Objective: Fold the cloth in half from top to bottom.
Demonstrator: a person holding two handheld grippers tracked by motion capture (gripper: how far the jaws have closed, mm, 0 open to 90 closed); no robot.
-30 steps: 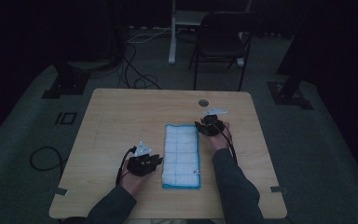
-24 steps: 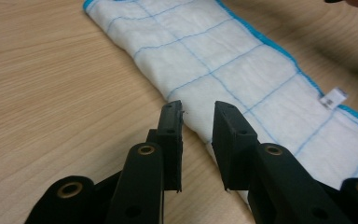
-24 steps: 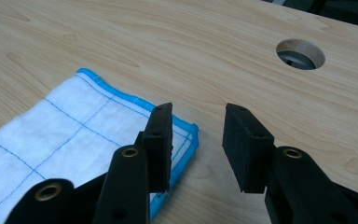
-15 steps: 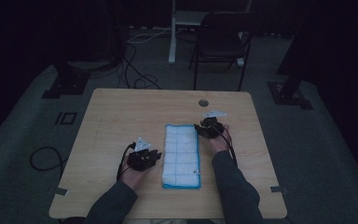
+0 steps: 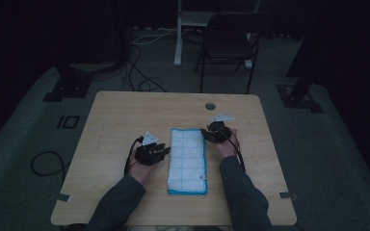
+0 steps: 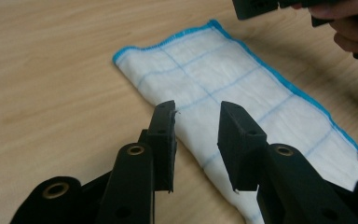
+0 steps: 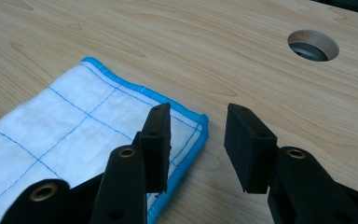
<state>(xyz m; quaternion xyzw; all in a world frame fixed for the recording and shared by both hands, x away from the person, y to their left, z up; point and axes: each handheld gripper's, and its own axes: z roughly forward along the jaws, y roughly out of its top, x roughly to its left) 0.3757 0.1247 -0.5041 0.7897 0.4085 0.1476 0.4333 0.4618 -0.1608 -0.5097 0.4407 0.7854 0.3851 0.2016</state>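
High view, one item in hand: folded white cloth [image 5: 188, 160] with blue edging and blue grid lines, lying flat at mid-counter [image 5: 115, 120], long axis running from the person's side toward the far edge. Left hand-held gripper [image 5: 165, 152]: just beside the cloth's left long edge, about mid-length, jaws having just been opening, now apart with nothing pinched; the cloth edge lies right under and ahead of them [image 6: 200, 121]. Right hand-held gripper [image 5: 206, 134]: at the cloth's far right corner, jaws apart, straddling that corner [image 7: 198, 123] without pressing it. Both sit equally close to the cloth. Containers: none. Round cable hole [image 5: 210, 105] beyond the cloth's far end.
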